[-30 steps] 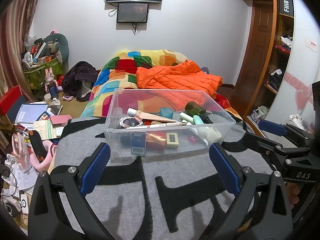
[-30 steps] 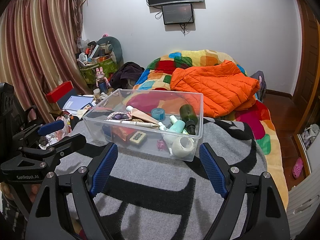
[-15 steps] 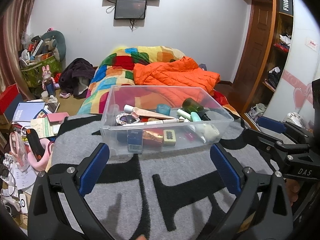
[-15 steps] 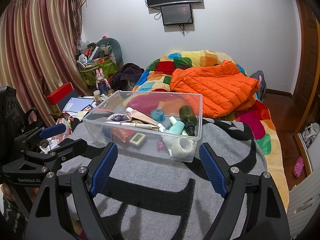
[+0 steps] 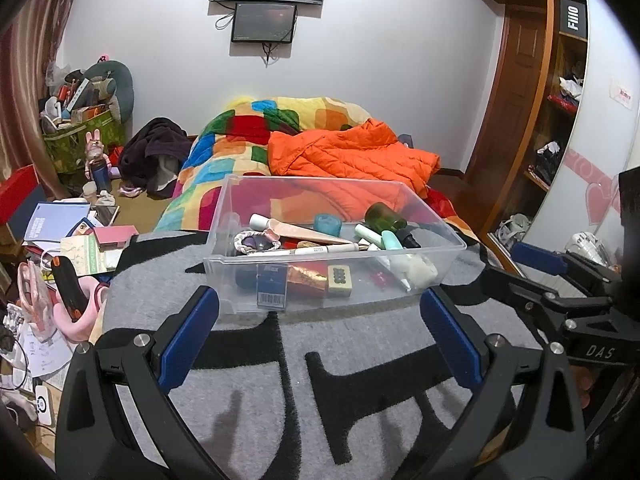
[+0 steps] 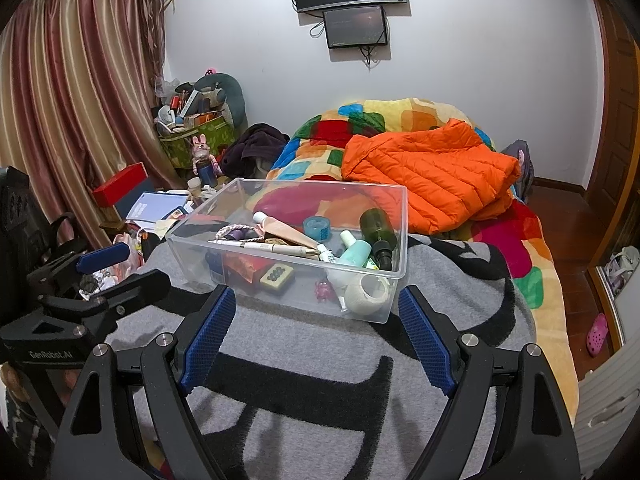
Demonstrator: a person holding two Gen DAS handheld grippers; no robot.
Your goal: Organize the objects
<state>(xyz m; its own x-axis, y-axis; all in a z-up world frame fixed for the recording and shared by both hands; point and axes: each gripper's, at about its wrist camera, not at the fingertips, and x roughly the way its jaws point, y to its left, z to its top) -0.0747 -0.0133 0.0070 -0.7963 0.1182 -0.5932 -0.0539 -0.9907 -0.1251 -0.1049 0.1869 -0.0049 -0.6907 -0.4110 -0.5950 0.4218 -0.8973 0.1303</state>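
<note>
Only the framing seems to have drifted slightly (left wrist view), nudging the clear bin (image 5: 226,208) marginally leftward.

Both tongs (image 5: 320,320) (image 6: 316,320) agape, empty

Clear bin (image 5: 334,248): items at the bottom pile over each other; barcode label (image 5: 272,290) print too small to read. Wardrobe shelves (image 5: 560,80), at 3 o'clock, cut by frame edge. Floor clutter (image 5: 60,248) at 9 o'clock: jumbled, mostly unidentifiable. Wall screen (image 6: 355,26): dark, content unreadable.
</note>
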